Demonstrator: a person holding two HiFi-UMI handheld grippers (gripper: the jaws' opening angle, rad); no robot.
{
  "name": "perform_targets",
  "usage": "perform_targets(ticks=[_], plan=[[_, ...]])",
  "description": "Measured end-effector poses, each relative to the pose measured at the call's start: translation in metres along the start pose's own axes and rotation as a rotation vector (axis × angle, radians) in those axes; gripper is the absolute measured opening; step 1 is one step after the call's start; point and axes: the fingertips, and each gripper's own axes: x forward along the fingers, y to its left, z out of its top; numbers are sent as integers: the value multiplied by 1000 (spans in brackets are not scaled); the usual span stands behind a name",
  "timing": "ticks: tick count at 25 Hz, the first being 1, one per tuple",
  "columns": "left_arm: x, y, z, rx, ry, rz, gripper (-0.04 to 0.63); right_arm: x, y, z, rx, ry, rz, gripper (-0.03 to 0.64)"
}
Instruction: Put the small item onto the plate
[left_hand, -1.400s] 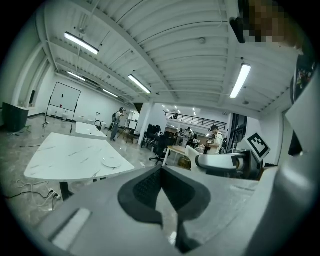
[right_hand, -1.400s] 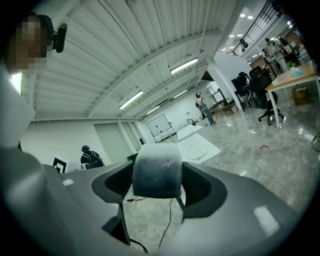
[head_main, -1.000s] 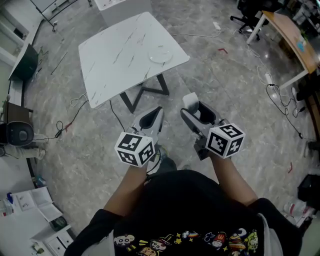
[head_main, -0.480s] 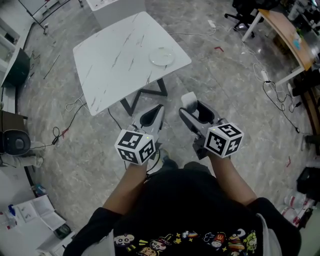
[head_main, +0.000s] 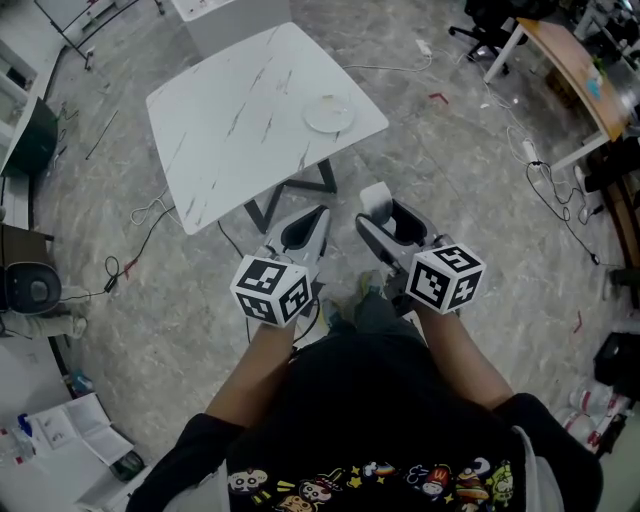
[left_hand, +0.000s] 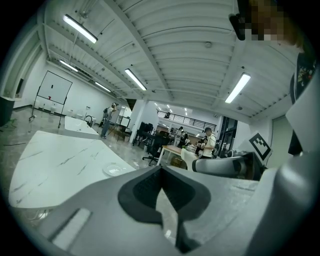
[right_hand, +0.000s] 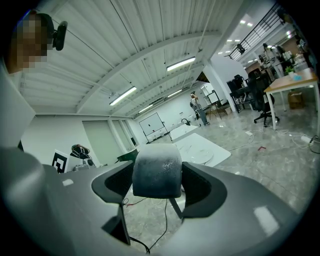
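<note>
A white plate (head_main: 329, 113) lies near the right corner of a white marble table (head_main: 230, 130), well ahead of both grippers. My right gripper (head_main: 383, 208) is shut on the small item (head_main: 376, 198), a pale rounded block that fills the gap between its jaws (right_hand: 156, 171). In the right gripper view the plate (right_hand: 199, 156) and table (right_hand: 212, 148) show beyond the item. My left gripper (head_main: 308, 224) is shut with nothing in it. The left gripper view has the plate (left_hand: 114, 169) on the table (left_hand: 50, 162) past the closed jaws.
The table stands on a black frame (head_main: 290, 185) over a grey floor. Cables (head_main: 555, 195) trail at the right, beside a wooden desk (head_main: 575, 60) and an office chair (head_main: 490, 20). A black device (head_main: 28, 275) and papers (head_main: 50, 430) lie at the left.
The table and plate have slid slightly lower and to the right in the head view as the person walks closer. Both grippers keep their pose, and the right one still holds the item.
</note>
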Motion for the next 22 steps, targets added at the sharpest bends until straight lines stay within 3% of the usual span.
perform_targets(ticks=[11, 22], plan=[[35, 20, 6, 3, 26, 19, 0, 27, -29, 14, 20, 14, 20, 330], [128, 70, 14, -29, 79, 80, 0, 94, -109, 49, 57, 84, 60, 330]])
